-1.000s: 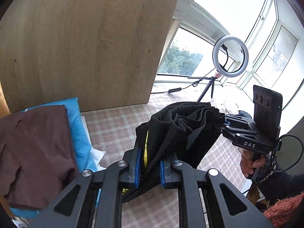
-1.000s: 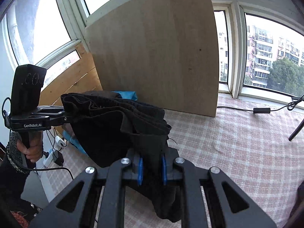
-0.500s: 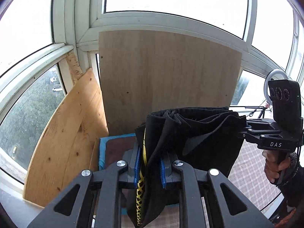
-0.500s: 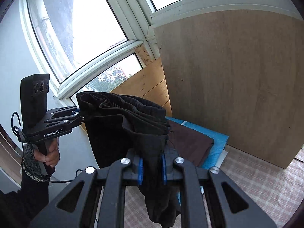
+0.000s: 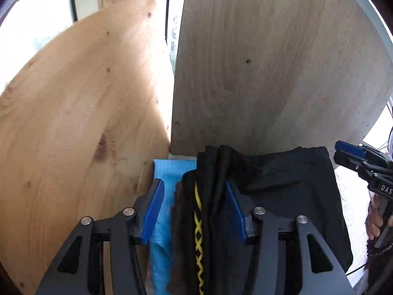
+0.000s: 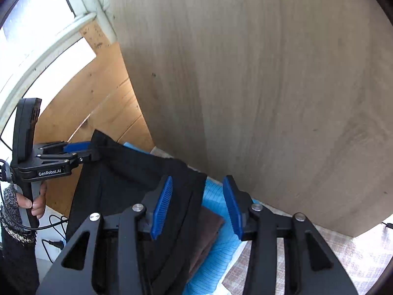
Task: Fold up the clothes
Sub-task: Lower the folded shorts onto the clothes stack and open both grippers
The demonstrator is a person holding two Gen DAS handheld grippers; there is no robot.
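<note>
A folded black garment (image 5: pixel 289 179) with a yellow lace lies over a brown garment (image 6: pixel 208 231) and a blue cloth (image 6: pixel 216 245) at the foot of the boards. My left gripper (image 5: pixel 194 209) has its jaws opening. The garment's edge stands between the pads and leans on the right one, with the left pad clear of it. My right gripper (image 6: pixel 196 204) is opening too, and the black garment (image 6: pixel 127 179) runs past its left pad. Each gripper shows in the other's view: the right gripper (image 5: pixel 341 153) and the left gripper (image 6: pixel 94 151), both at the garment's far corners.
A tall grey-brown board (image 5: pixel 270 61) stands right behind the pile, and a pine board (image 5: pixel 73 123) leans to its left. A checked cloth (image 6: pixel 356 258) covers the surface at the right. Cables (image 6: pixel 54 243) hang at the lower left below a person's hand (image 6: pixel 36 204).
Both grippers swung with the black garment toward the corner by the boards and down over the brown and blue pile. Both pairs of jaws went from shut on the garment to apart.
</note>
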